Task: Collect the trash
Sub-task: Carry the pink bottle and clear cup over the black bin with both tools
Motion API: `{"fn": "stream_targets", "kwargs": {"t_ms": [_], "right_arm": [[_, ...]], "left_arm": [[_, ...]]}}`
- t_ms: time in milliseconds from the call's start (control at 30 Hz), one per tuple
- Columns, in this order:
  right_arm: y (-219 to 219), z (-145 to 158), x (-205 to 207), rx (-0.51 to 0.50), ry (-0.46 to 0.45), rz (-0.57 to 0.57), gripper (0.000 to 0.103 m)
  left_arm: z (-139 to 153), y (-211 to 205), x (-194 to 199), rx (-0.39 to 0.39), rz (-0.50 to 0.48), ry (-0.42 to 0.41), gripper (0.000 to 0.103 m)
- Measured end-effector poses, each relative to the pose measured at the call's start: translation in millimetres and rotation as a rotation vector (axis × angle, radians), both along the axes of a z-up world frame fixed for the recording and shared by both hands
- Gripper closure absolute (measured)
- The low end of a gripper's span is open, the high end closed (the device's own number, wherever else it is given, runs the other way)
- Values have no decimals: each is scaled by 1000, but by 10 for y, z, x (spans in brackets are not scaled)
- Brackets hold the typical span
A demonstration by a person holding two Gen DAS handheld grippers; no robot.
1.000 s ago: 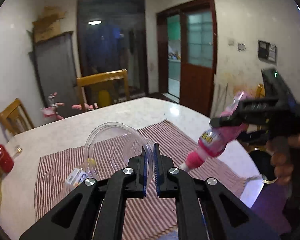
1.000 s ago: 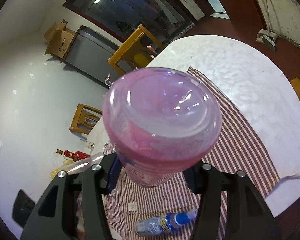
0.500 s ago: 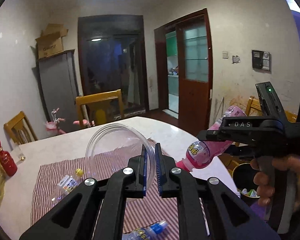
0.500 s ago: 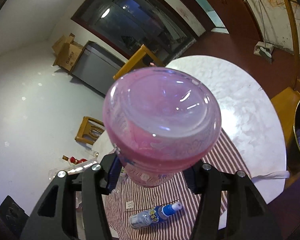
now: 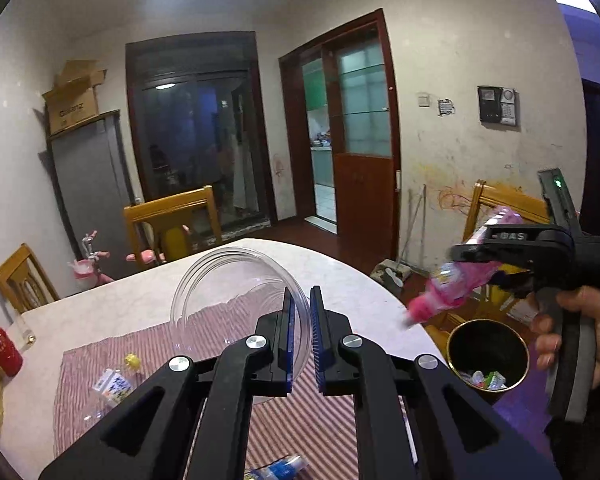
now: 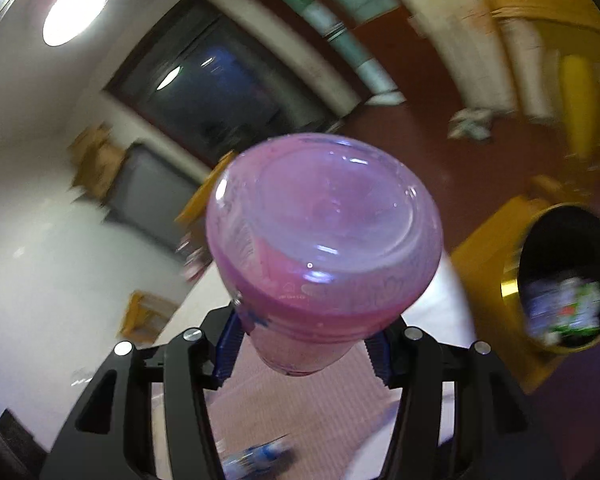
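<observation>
My left gripper (image 5: pixel 300 344) is shut on the rim of a clear plastic lid (image 5: pixel 236 300) and holds it above the striped cloth (image 5: pixel 300 416). My right gripper (image 6: pixel 304 356) is shut on a pink plastic bottle (image 6: pixel 324 240); in the left wrist view the bottle (image 5: pixel 452 292) hangs cap-down beyond the table's right edge, above and to the left of a black gold-rimmed bin (image 5: pixel 488 356). The bin (image 6: pixel 568 276) also shows at the right of the right wrist view, with trash inside.
A clear bottle with a yellow cap (image 5: pixel 114 380) and a blue-labelled bottle (image 5: pixel 276 470) lie on the cloth. A red bottle (image 5: pixel 0 344) stands at the table's left edge. Wooden chairs (image 5: pixel 172 216) stand around the white table (image 5: pixel 132 300).
Both grippers have risen and swung right. The right gripper has carried the pink bottle off past the table edge towards the bin. The left still grips the lid.
</observation>
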State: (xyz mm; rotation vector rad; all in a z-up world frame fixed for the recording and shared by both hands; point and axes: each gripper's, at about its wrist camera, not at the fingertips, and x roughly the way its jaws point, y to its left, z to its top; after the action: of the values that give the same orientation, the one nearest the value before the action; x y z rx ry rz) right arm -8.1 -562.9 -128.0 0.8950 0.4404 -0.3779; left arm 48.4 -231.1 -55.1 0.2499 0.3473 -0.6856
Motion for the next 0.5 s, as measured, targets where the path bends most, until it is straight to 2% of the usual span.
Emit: {"fn": "stream_targets", "kwargs": {"t_ms": [167, 233, 300, 400, 500], "right_arm": [[-523, -160, -611, -163, 175, -293, 50], [-742, -381, -734, -202, 290, -375, 50], [-1009, -750, -781, -169, 383, -401, 50], [-1334, -1336, -745, -70, 489, -384, 50], [-1524, -1828, -653, 14, 559, -355, 50]], "left_arm": [[-98, -211, 21, 5, -57, 21, 95], [-149, -324, 34, 9, -83, 37, 95], [-200, -437, 32, 17, -109, 48, 95], [-251, -611, -12, 35, -144, 55, 95], [-293, -741, -51, 52, -172, 59, 95]]}}
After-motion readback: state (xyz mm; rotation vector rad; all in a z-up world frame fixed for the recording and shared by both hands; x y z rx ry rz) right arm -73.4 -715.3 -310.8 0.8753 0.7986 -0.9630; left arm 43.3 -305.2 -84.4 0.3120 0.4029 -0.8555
